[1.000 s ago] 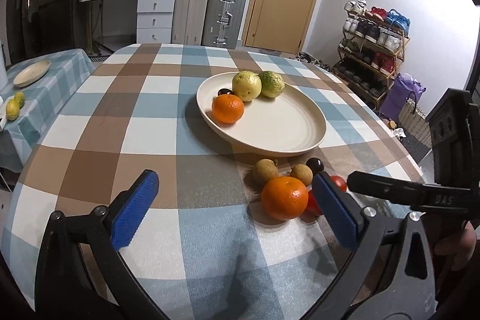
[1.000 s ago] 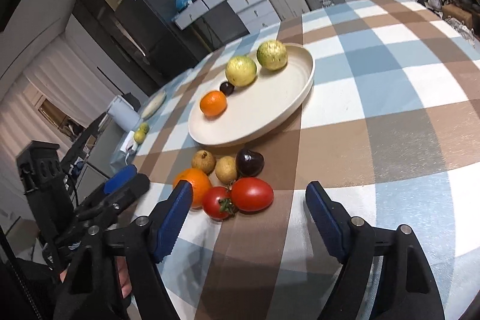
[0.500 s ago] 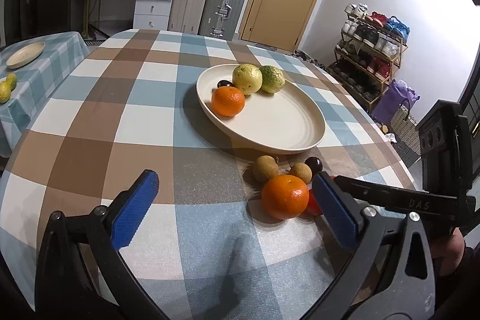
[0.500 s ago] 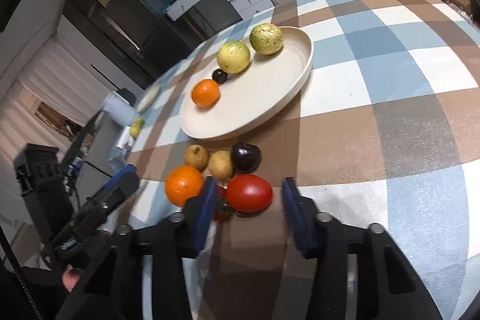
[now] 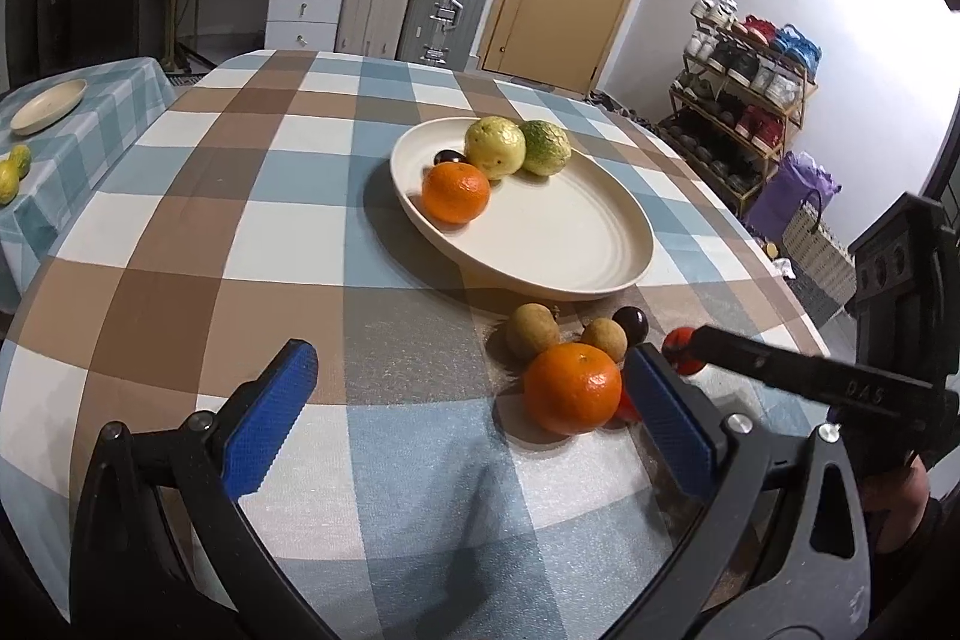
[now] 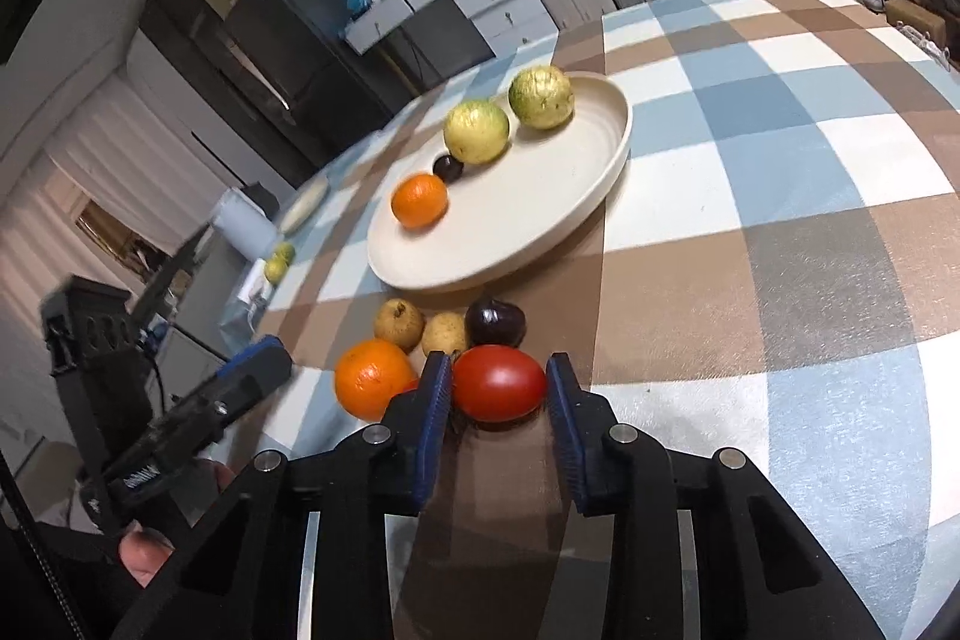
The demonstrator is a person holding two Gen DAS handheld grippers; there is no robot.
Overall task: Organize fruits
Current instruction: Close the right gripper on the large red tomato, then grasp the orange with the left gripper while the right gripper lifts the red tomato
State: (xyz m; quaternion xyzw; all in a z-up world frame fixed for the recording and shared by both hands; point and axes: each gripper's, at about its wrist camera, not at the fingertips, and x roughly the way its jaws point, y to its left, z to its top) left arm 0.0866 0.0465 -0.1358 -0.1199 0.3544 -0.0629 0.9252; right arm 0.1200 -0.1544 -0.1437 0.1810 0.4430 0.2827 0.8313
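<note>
The left gripper [image 5: 468,415] hangs over the checked cloth [image 5: 240,220] with its jaws spread wide and nothing between them. An orange [image 5: 573,388] lies just inside its right blue pad [image 5: 669,427], near it but not touching as far as the view shows. Beyond that orange sit two brown fruits [image 5: 533,331], and past them a cream plate [image 5: 576,256].

The right gripper [image 6: 497,388] has just been closing, and its jaws now press both sides of a red tomato [image 6: 497,383] that rests on the cloth. Just outside its left pad [image 6: 433,418] lies the orange, with a second red fruit [image 6: 411,385] mostly hidden between orange and pad. Just ahead of the jaws, touching or nearly touching the tomato, sit the brown fruits and a dark plum [image 6: 495,322].

Farther ahead, the plate holds another orange [image 6: 419,200], a small dark fruit [image 6: 447,167], a yellow fruit [image 6: 476,130] and a greenish one [image 6: 540,96], all along its far left rim.
</note>
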